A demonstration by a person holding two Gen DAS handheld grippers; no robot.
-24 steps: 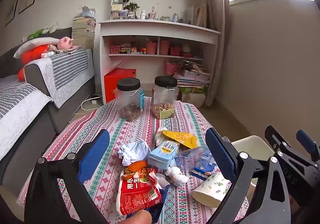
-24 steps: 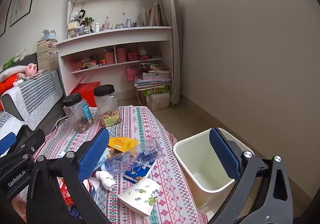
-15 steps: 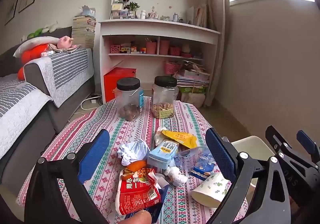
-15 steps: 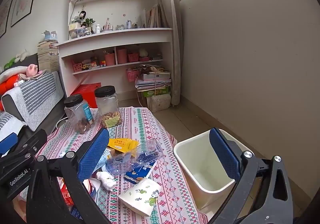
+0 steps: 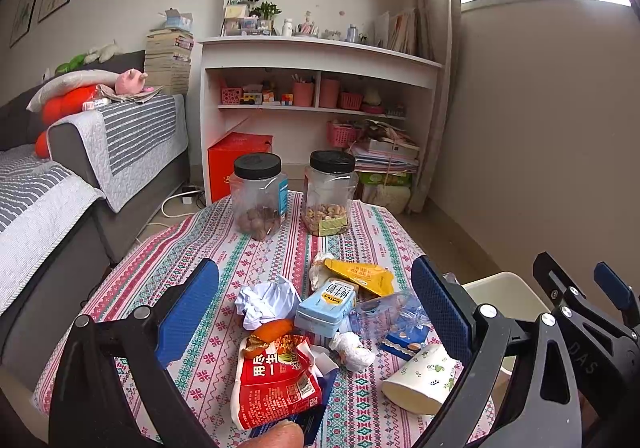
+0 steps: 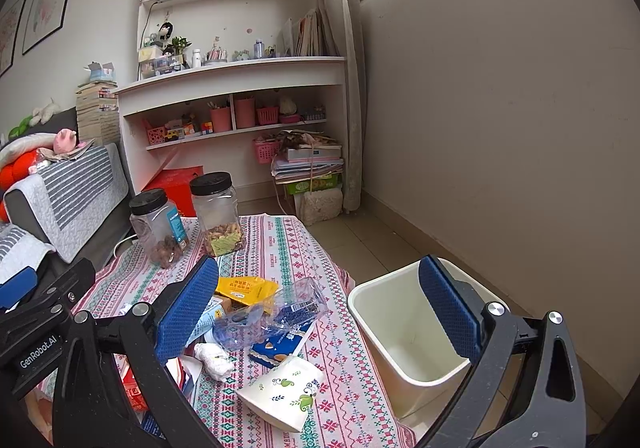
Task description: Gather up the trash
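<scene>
Trash is heaped on the table (image 5: pixel 188 248), between and just ahead of both fingers. Left hand-held gripper (image 5: pixel 316 312) and right hand-held gripper (image 6: pixel 320 308) are held wide apart, nothing gripped. Bin (image 6: pixel 384 312) sits off the table's right edge. Risk: paper cup (image 6: pixel 288 388) could be crushed or nudged off the edge w/ a careless approach.

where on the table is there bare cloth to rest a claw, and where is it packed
Bare cloth lies between the two jars and the trash pile, and along the sofa-side edge of the tablecloth. It is packed from the crumpled paper and red packet across to the paper cup near the bin.
</scene>
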